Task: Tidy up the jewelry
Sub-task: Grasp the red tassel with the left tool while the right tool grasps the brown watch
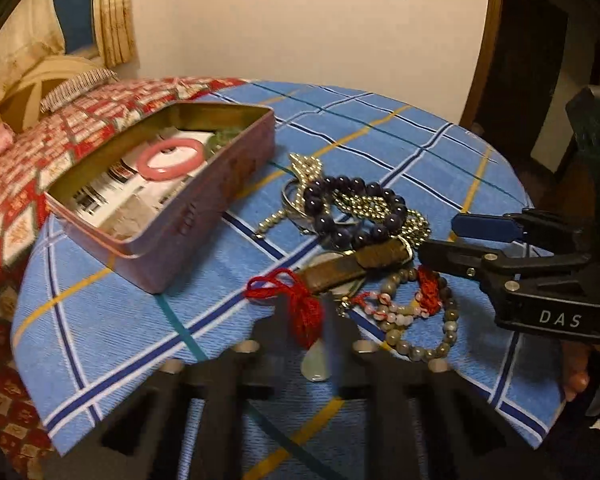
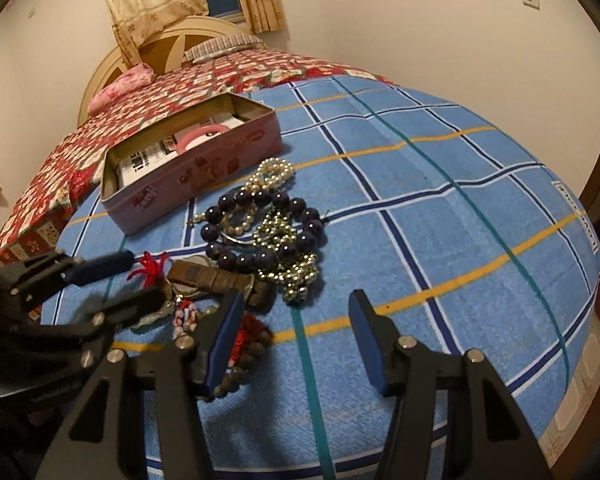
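Observation:
Jewelry lies heaped on a blue checked cloth [image 1: 380, 132]: a dark purple bead bracelet [image 1: 340, 192] [image 2: 242, 196], a pale metal bead chain [image 1: 364, 202] [image 2: 284, 232], a brown strap [image 1: 352, 264] [image 2: 208, 274] and a grey bead bracelet [image 1: 420, 350]. My left gripper [image 1: 308, 320] [image 2: 144, 280] is blurred, its fingers drawn close on the red cord [image 1: 304, 312] of a pale pendant [image 1: 316, 364]. My right gripper [image 2: 296, 332] [image 1: 448, 240] stands open just right of the heap with only cloth between its fingers. An open pink tin [image 1: 204, 216] [image 2: 196, 184] holds a pink bangle [image 1: 170, 158].
The cloth covers the near end of a bed with a red patterned quilt [image 1: 20, 160] and pillows by a cream headboard [image 2: 112, 60]. The tin also holds printed papers. A dark doorway [image 1: 540, 80] is at the right. A hand [image 1: 576, 376] holds the right gripper.

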